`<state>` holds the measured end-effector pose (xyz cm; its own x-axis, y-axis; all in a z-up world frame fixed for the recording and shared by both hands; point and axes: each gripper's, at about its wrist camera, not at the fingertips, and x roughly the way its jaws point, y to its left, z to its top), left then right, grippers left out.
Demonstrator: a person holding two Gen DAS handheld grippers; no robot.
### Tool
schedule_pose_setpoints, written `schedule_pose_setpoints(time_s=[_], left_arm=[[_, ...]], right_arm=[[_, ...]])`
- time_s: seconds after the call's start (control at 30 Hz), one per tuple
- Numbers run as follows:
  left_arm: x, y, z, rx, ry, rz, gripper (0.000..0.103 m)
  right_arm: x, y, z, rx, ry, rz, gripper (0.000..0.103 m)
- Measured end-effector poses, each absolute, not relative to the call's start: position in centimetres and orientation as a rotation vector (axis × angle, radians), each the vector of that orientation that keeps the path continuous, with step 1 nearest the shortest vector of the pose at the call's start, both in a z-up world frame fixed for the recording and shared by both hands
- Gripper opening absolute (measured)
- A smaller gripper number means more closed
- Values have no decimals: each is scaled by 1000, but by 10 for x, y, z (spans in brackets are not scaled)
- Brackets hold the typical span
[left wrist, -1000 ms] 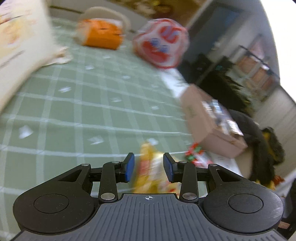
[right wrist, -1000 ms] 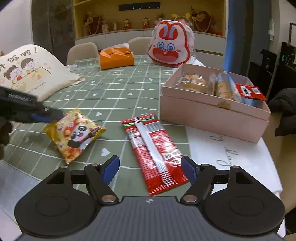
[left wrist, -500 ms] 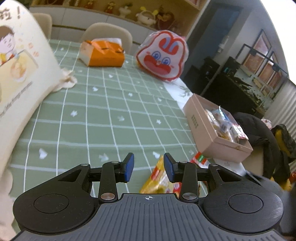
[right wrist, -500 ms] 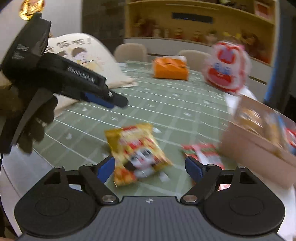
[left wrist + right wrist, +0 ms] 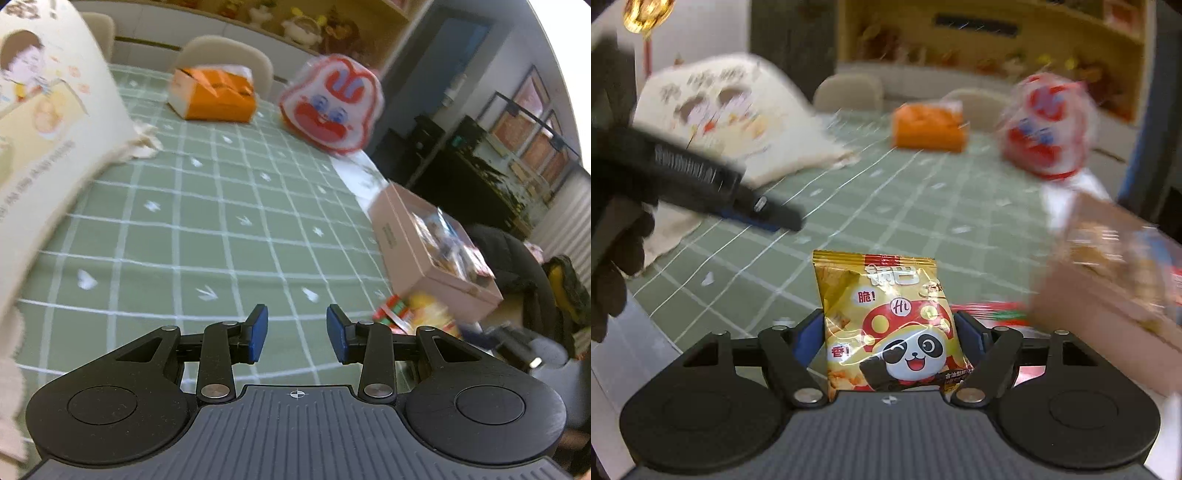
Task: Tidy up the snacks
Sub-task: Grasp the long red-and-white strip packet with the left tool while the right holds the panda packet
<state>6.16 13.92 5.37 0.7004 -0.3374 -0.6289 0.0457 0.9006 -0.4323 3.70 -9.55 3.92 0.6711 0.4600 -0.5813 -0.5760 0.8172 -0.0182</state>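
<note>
On my right wrist view the right gripper [image 5: 892, 334] has the yellow panda snack bag [image 5: 886, 325] standing upright between its blue pads, one pad against each side of the pack; the bag is sharp while the room behind it is smeared. To the right lies the pink box [image 5: 1108, 295], open and holding wrapped snacks, with a red wrapper [image 5: 990, 308] on the cloth just beside its near wall; both are blurred. My left gripper [image 5: 297, 332] sits above the green checked tablecloth [image 5: 221, 229] with its fingers a moderate gap apart and nothing between them; from the right camera I see it as a dark bar reaching in from the left. Further back on the table I can make out an orange tissue box [image 5: 212, 96], a red-and-white rabbit-face bag [image 5: 332, 110] and, at the left, a cream tote bag [image 5: 44, 129] printed with cartoon children.
</note>
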Motion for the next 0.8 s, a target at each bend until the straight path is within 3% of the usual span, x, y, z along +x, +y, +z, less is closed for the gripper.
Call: schedule_pose_setpoints(time_s=[0.27, 0.57, 0.8], left_arm=[[76, 85, 34, -385, 873, -371, 40], [84, 63, 32, -356, 876, -328, 40], [67, 13, 46, 27, 769, -385, 40]], right_arm=[[53, -188, 22, -198, 609, 212, 75], [28, -159, 8, -162, 649, 407, 72], [4, -163, 3, -217, 614, 305, 72]])
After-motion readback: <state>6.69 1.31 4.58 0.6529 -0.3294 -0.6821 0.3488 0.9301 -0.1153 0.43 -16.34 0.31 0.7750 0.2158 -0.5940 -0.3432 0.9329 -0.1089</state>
